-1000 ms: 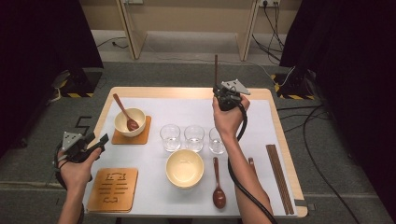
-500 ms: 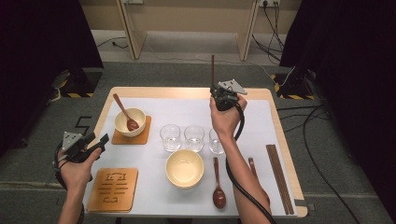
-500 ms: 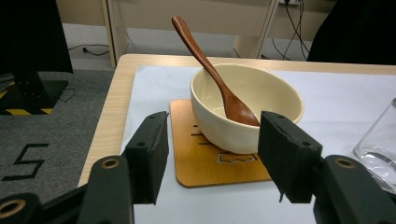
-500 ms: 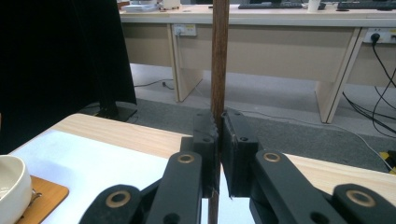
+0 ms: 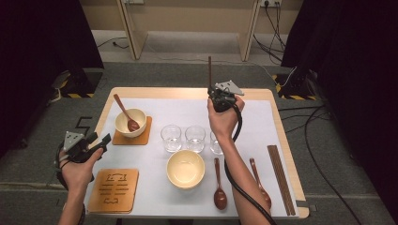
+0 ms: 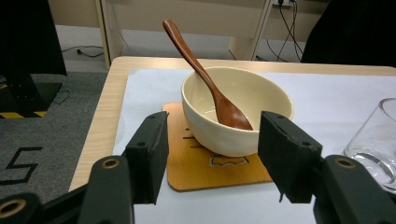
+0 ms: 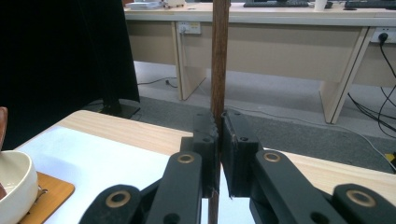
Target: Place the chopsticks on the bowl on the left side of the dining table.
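1. At the far left, the left gripper (image 5: 96, 143) hovered off the tabletop (image 5: 187, 93) edge with its fingers (image 6: 149, 156) apart and nothing between them – aimed, by the look of it, at the bowl (image 5: 130, 122) on its coaster (image 5: 141, 137).
2. That bowl held a wooden spoon (image 5: 124, 111) leaning on its rim, which looked like a finished place setting; a second coaster (image 5: 114, 190) lay bare near the front left corner, probably waiting for its own bowl.
3. In the middle stood a second bowl (image 5: 186, 168), with no coaster under it, and behind it a row of three glasses (image 5: 171, 137).
4. Right of the middle, the right gripper (image 5: 213, 91) was raised above the back of the tabletop with its fingers (image 7: 205, 140) clamped on a single chopstick (image 5: 210, 70) – held upright, likely carried to a setting.
5. Two more spoons (image 5: 219, 185) lay near the front, one partly hidden by the forearm, and the remaining chopsticks (image 5: 280, 180) lay bundled along the right edge.
6. Count: two bowls, two coasters, three glasses, three spoons; how many chopsticks were in the bundle I could not tell.
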A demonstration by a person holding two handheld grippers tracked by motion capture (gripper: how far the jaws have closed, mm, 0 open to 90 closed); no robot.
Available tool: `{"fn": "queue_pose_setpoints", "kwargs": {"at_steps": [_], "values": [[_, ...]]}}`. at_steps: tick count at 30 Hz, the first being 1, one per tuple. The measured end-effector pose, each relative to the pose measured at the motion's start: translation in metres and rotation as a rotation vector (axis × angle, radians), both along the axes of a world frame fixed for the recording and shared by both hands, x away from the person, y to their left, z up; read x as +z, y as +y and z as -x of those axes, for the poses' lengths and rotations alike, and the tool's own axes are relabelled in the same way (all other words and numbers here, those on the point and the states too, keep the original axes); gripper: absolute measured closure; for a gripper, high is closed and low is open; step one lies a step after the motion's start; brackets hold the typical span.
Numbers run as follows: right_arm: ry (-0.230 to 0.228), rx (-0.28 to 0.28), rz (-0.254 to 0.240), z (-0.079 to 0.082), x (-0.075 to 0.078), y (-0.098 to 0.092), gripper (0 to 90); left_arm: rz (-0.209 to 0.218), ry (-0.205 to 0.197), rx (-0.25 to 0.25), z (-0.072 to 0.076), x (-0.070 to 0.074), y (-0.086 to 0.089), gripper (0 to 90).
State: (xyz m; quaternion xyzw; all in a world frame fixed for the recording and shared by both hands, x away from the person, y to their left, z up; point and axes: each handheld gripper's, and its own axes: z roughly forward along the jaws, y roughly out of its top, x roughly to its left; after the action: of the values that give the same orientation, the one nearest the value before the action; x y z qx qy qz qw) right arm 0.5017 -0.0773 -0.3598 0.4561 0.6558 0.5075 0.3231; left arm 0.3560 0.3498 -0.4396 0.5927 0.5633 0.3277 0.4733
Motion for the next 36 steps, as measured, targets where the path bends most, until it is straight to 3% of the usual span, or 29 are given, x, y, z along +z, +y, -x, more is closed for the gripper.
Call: {"fn": "queue_pose_setpoints", "kwargs": {"at_steps": [7,15,24,36], "values": [[0.001,0.004,-0.001,-0.001,-0.002,0.004,85.0,0.016,-0.019,-0.023,-0.001,0.008,-0.005,42.6],[0.0,0.012,-0.004,0.001,-0.002,0.007,85.0,0.019,-0.042,-0.07,-0.014,0.017,-0.019,43.1],[0.004,0.016,-0.01,0.001,-0.002,0.008,84.9,0.013,-0.06,-0.146,-0.038,0.031,-0.042,44.4],[0.007,0.026,-0.008,0.001,-0.004,0.012,84.9,-0.018,-0.089,-0.263,-0.081,0.065,-0.085,45.7]]}}
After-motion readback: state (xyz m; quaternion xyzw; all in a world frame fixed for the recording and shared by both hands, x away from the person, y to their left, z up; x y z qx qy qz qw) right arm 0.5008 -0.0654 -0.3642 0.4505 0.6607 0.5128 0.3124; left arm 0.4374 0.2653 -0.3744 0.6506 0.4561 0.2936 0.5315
